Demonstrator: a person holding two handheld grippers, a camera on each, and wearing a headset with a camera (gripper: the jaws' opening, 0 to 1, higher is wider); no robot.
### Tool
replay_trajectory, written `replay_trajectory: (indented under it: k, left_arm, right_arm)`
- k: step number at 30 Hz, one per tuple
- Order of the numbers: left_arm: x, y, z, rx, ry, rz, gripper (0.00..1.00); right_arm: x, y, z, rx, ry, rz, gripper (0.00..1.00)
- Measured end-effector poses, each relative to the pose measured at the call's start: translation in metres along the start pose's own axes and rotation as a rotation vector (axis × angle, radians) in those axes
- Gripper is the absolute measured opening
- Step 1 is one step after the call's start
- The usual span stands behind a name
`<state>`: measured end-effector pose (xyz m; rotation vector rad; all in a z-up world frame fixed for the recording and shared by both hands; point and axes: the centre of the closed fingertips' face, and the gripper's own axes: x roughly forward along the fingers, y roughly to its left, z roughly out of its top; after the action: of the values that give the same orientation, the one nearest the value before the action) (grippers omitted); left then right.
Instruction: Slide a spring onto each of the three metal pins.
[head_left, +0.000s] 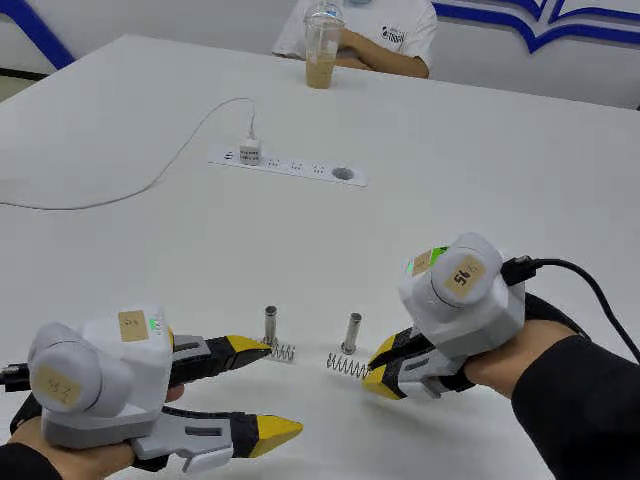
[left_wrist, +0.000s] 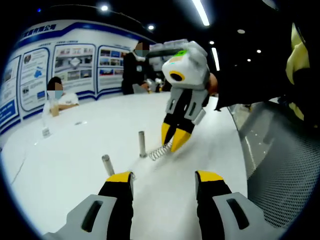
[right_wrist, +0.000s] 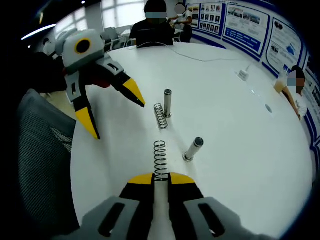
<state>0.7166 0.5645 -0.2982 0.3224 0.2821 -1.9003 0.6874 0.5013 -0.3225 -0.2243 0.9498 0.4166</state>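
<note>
Evidently worked over a broad white table (head_left: 450, 210), bare enough to lay small parts flat and within easy reach. Held the right tongs (head_left: 374, 377) low and nearly level, clamped together on one end of a spring (head_left: 347, 365), probably to leave its free end open for tipping up and over a pin top. Had that spring lying along the table, free end just beside the foot of the nearer pin (head_left: 352, 332), standing upright, not yet threaded. Carried the left tongs (head_left: 285, 388) apart, gripping nothing, one tip just beside the second spring (head_left: 283, 352), likely poised to take it in turn. Found that second spring flat at the foot of the other pin (head_left: 270, 324), close against it but not on it. Counted two upright pins, both bare; could not place a third. Judged the job barely begun: no spring seated, first lift to come.
</note>
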Motion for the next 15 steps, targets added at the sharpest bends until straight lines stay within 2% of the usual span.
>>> replay_trajectory:
  k: [7, 15]
  left_arm:
    - [0.008, -0.007, 0.005, 0.031, -0.001, -0.029, 0.48]
    - [0.013, -0.015, 0.009, 0.078, 0.002, -0.066, 0.41]
  right_arm:
    - [-0.012, 0.019, 0.007, -0.061, -0.002, 0.06, 0.11]
    - [-0.016, 0.035, 0.014, -0.126, 0.007, 0.108, 0.12]
